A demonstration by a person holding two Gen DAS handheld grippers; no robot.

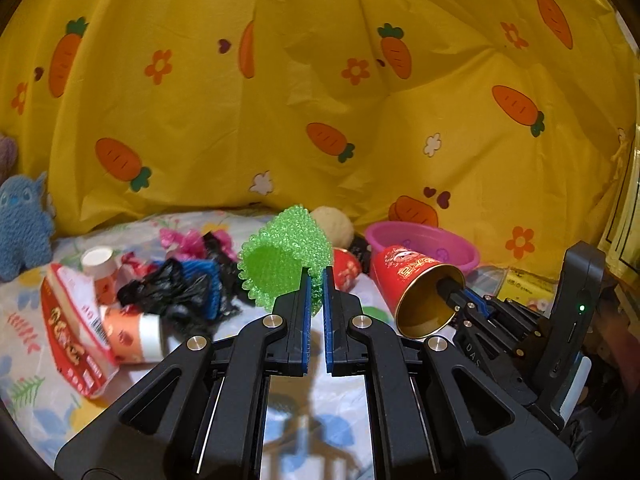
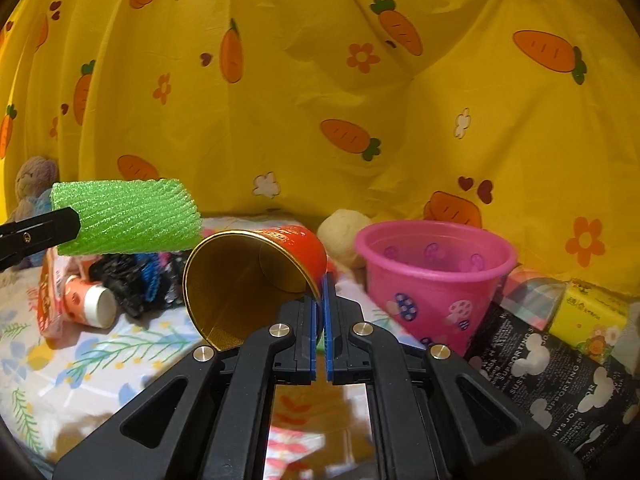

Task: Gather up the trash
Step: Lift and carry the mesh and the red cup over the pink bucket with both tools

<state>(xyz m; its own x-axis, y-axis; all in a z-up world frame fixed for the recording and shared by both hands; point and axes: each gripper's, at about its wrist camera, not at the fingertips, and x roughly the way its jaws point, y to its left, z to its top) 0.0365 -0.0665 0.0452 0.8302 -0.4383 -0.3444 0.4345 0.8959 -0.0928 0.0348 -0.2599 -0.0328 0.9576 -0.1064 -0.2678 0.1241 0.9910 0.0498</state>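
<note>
Currently, left gripper (image 1: 316,280) jaws clamp a green foam net sleeve (image 1: 286,258), lifted above the trash pile (image 1: 176,284). Right gripper (image 2: 320,292) jaws pinch the rim of a red paper cup (image 2: 256,272) beside the pink bucket (image 2: 434,280).

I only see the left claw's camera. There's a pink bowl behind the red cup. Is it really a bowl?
Observer: No, the right view shows a tall pink bucket with mushroom pictures.
Child: What's beside it?
Observer: A yellow packet lies to its right, on a black sheet with white mouse heads.
Child: How does the right claw hold the red cup?
Observer: The right claw pinches the red cup by its gold rim.
</note>
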